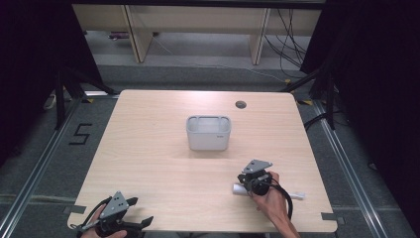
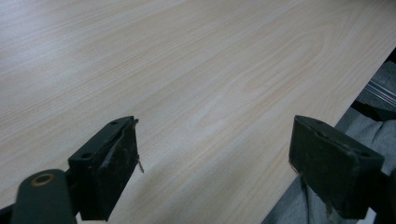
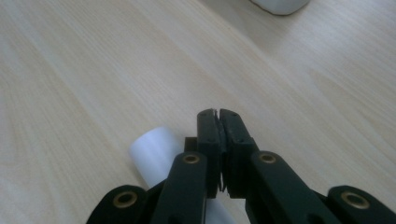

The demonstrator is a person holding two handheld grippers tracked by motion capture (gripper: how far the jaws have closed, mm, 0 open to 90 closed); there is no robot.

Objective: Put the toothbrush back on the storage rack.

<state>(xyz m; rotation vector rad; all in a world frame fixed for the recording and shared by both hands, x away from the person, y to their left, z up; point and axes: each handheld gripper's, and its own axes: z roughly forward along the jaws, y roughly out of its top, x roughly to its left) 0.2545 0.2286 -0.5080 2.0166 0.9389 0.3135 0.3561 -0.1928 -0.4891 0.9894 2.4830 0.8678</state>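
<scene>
**White tube lies under the closed right fingers**

The right gripper [image 1: 246, 179] sits at the near right of the bench [image 1: 148, 163], its fingers [image 3: 208, 135] pressed flat together with nothing visible between them. A white tube [image 1: 239, 189] lies on the bench directly below and across that gripper. In the high view one end pokes out to the left of the fingers and the rest runs right, behind the hand [image 1: 274, 201], to a thinner tip near the bench's right edge. In the right gripper view the tube's rounded end [image 3: 154, 151] shows just left of and beneath the fingers; whether they touch it cannot be told.

The tube is smooth, matt and cylindrical. The bench is pale wood-grain laminate with rounded corners. A light grey, rounded-rectangular plastic tub [image 1: 208, 133] stands at mid bench, well apart from the tube.

The left gripper [image 1: 136, 217] rests at the near left corner, its fingers [image 2: 116, 158] spread wide over bare wood.
</scene>
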